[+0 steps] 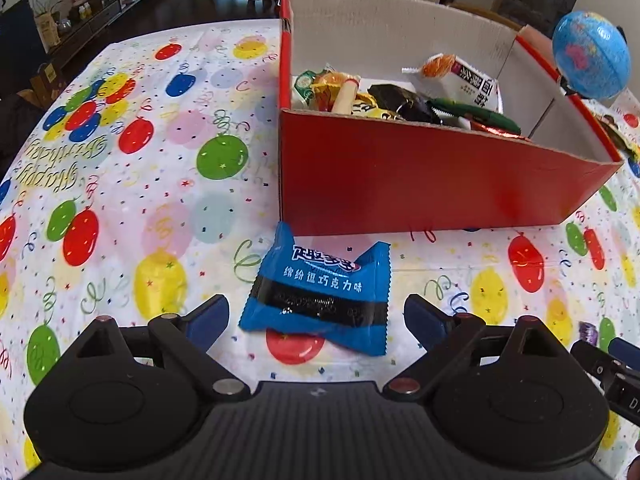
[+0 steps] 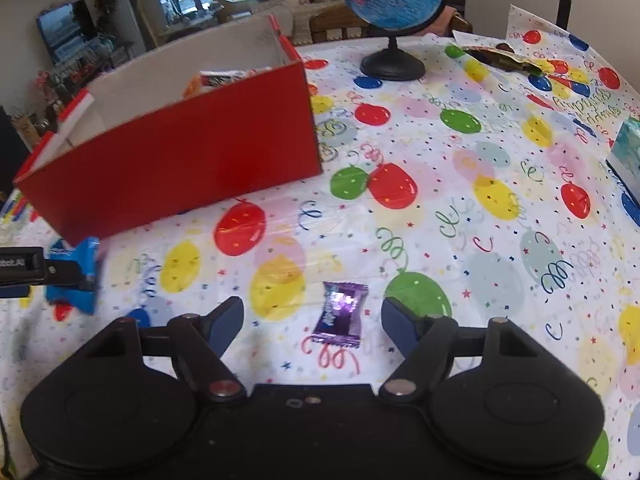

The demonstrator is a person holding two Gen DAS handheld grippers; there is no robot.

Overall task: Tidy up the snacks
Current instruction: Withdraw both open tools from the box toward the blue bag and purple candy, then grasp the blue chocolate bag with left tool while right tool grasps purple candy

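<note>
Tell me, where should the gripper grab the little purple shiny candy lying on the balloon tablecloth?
Grip the small purple foil-wrapped candy across its puffy middle, coming from above. It lies flat, crimped ends pointing away and toward the right gripper, whose open jaws already straddle its long sides.

Bright daylight, fisheye warp, right view blurry.

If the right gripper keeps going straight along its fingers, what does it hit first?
Most likely the purple candy lying on the tablecloth, between the open right gripper's fingers with neither touching it; depth is hard to judge.
</note>
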